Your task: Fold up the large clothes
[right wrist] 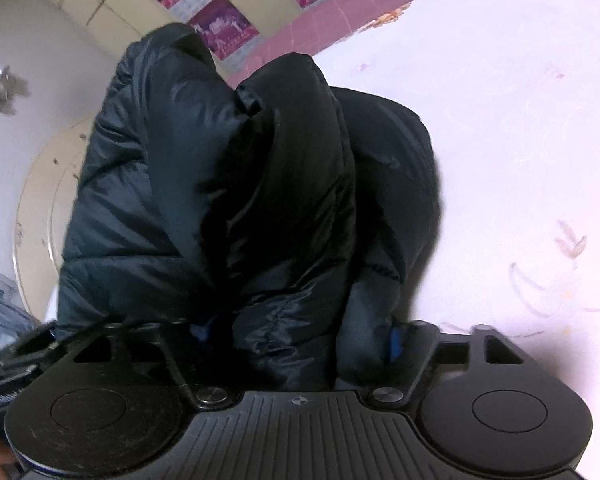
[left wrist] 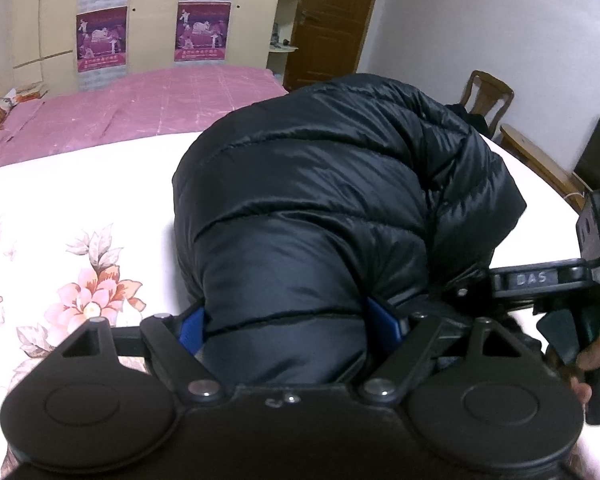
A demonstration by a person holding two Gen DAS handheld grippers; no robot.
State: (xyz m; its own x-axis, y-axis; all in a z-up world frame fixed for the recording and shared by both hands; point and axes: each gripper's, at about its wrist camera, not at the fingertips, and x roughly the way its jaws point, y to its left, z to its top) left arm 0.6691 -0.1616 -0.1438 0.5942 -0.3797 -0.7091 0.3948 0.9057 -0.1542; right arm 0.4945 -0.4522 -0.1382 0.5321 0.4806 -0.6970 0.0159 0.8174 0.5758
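Black puffer jacket [left wrist: 332, 200] fills the space right in front of both cameras, bunched up on a white floral bed sheet [left wrist: 72, 216]. One padded roll of it sits between the blue pads of the left gripper [left wrist: 296, 326], which pinches it on both sides. In the right wrist view the right gripper [right wrist: 300, 334] is spread wide around another thick fold of the jacket; the pads touch the fabric, but a firm grip cannot be told. Behind lies a pink bedspread [left wrist: 148, 104].

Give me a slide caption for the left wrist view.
Left gripper clamps a thick roll of the black puffer jacket on the floral sheet, right gripper alongside.
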